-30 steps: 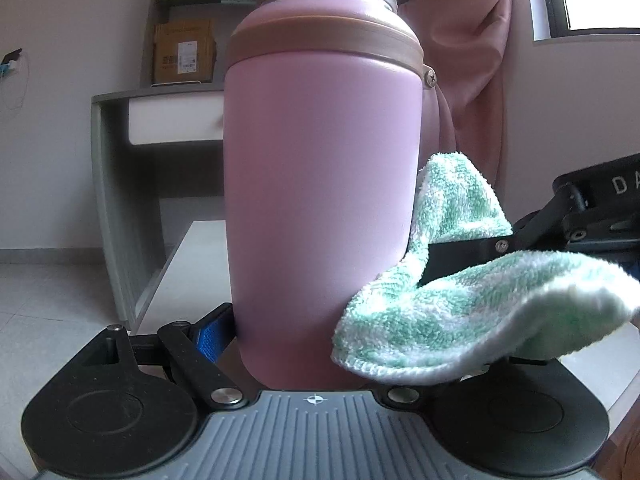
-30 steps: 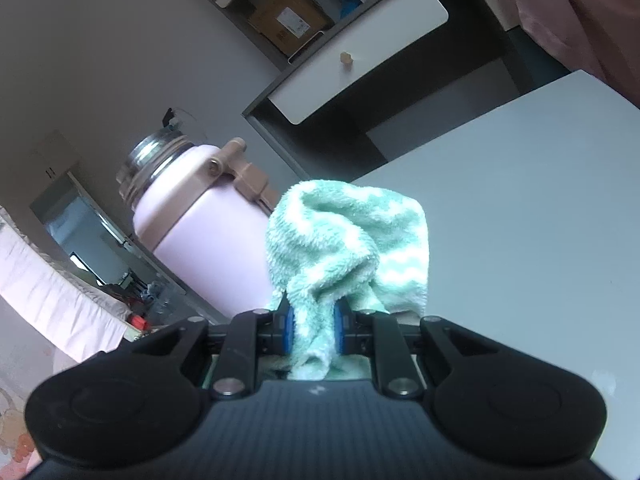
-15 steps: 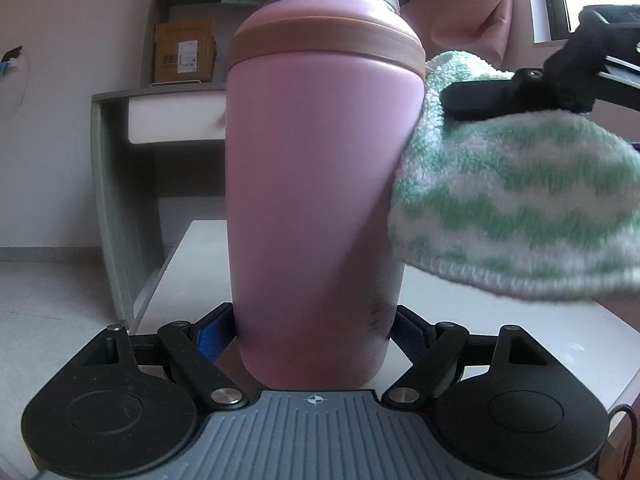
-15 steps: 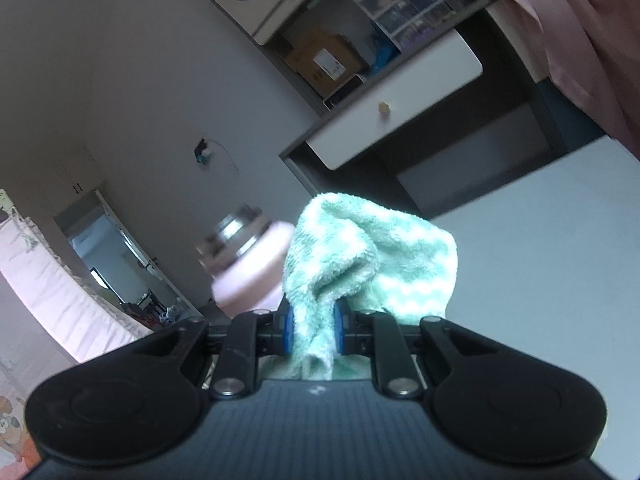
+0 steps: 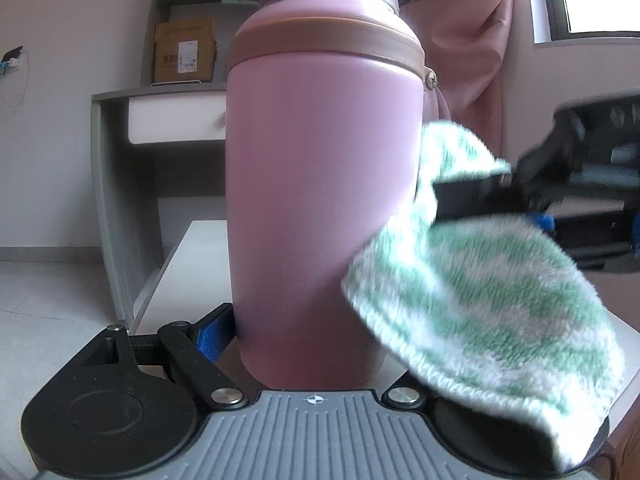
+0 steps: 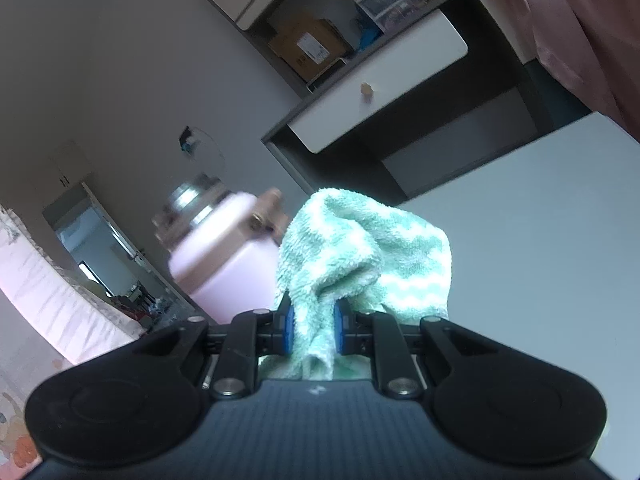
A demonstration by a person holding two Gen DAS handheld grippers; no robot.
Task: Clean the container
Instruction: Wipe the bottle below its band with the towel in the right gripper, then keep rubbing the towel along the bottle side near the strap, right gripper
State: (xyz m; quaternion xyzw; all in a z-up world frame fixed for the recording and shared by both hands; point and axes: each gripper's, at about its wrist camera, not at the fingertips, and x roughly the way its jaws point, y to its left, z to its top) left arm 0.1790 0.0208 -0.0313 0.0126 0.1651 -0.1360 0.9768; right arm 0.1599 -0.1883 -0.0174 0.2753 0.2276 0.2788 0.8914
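Note:
A tall pink bottle (image 5: pixel 320 184) with a brown collar and an open steel neck stands upright on the white table (image 6: pixel 540 240). My left gripper (image 5: pixel 312 344) is shut on its base; one blue pad (image 5: pixel 210 336) shows, the other is hidden by the cloth. A green and white zigzag cloth (image 5: pixel 480 304) is pressed against the bottle's lower right side, blurred by motion. In the right wrist view my right gripper (image 6: pixel 313 328) is shut on a bunched fold of the cloth (image 6: pixel 360 248), and the bottle (image 6: pixel 224 264) sits just left of it.
Behind the table stands a grey desk with a white drawer (image 5: pixel 176 120) and a cardboard box (image 5: pixel 184 52) on it. A pink curtain (image 5: pixel 468 60) hangs at the back right beside a window. The table's left edge (image 5: pixel 168 272) lies near the bottle.
The cloth rose from the bottle's lower right side to its shoulder, then came back down the same side. The bottle and my left gripper stayed put.

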